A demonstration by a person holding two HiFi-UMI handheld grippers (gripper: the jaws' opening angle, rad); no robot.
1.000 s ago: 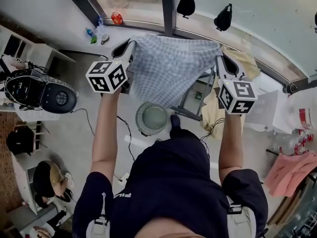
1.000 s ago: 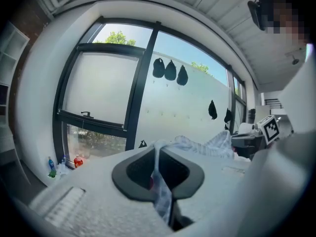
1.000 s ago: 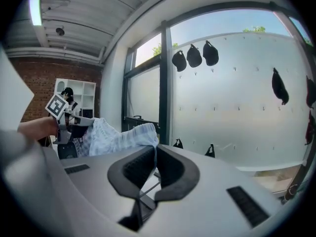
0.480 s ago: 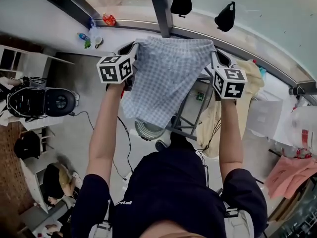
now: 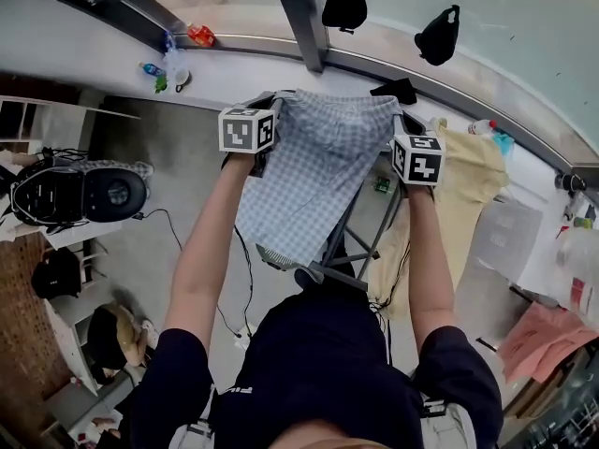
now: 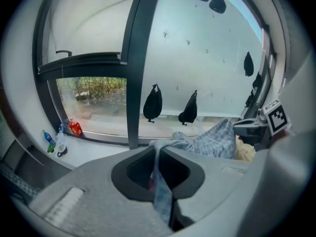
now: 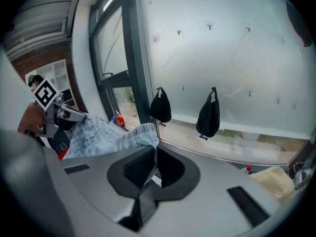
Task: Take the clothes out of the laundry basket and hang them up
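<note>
Checked garment (image 5: 314, 171) spread above the rack (image 5: 339, 237); my L gripper (image 6: 158, 152) & R gripper (image 7: 153, 157) each clamp a top corner.

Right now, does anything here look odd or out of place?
Nothing looks spilled or broken. The checked shorts are stretched evenly between the left gripper and the right gripper, both shut on the top edge. The only curious sight is the black pouches hanging on the frosted glass.
</note>
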